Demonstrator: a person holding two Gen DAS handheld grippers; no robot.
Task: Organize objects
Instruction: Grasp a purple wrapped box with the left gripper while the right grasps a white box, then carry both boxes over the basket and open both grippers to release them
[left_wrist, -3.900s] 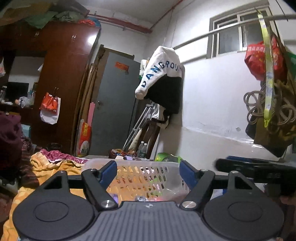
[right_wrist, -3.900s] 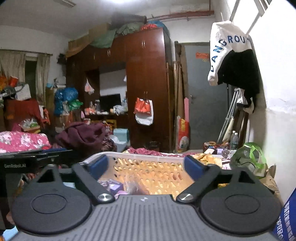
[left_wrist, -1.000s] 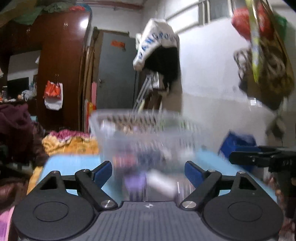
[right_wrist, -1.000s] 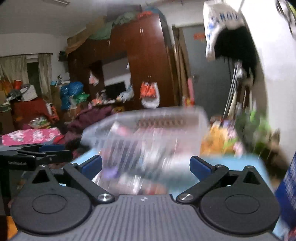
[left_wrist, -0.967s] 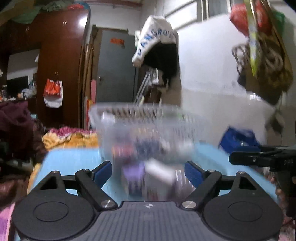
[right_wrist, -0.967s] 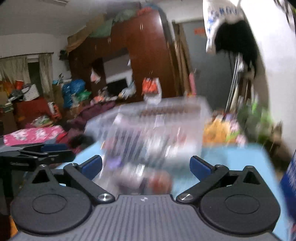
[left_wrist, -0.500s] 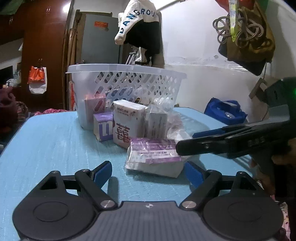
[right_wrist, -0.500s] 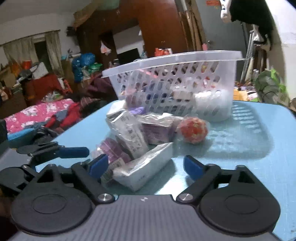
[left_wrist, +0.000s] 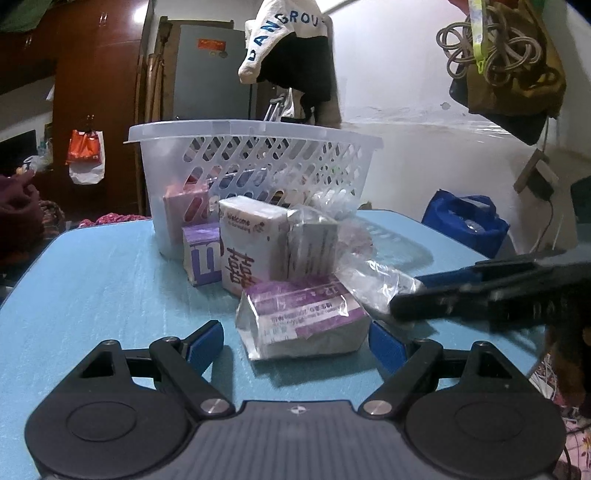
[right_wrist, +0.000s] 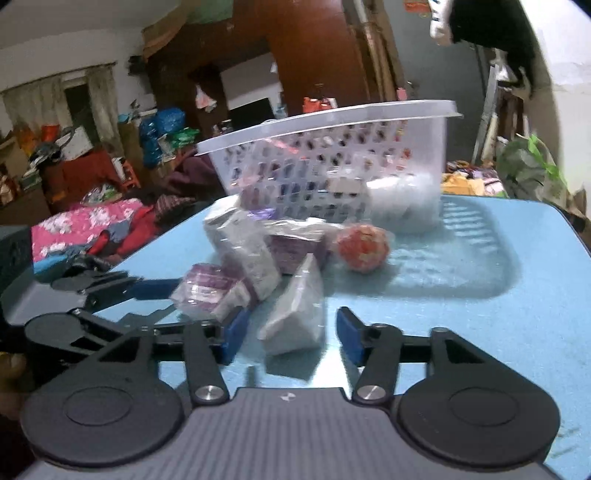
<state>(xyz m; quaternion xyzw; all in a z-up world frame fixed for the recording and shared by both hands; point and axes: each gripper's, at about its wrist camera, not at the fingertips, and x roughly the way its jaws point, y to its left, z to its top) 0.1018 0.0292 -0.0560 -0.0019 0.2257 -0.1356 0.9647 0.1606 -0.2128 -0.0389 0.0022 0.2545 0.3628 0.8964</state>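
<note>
A clear plastic basket stands on the blue table, with several packets spilled in front of it. My left gripper is open, its fingers on either side of a purple-and-white wrapped box. Behind that box are a white "Welcome" tissue pack and a small purple box. My right gripper is open around the near end of a clear-wrapped white packet. A red ball lies by the basket. The right gripper also shows in the left wrist view.
A blue bag sits at the table's far right edge. A white wall with hanging bags is on the right. Wardrobes, clothes and clutter fill the room behind the table.
Both grippers have dropped from basket height to the table top and closed in on the spilled packets. The right gripper's jaws have narrowed around the clear-wrapped packet.
</note>
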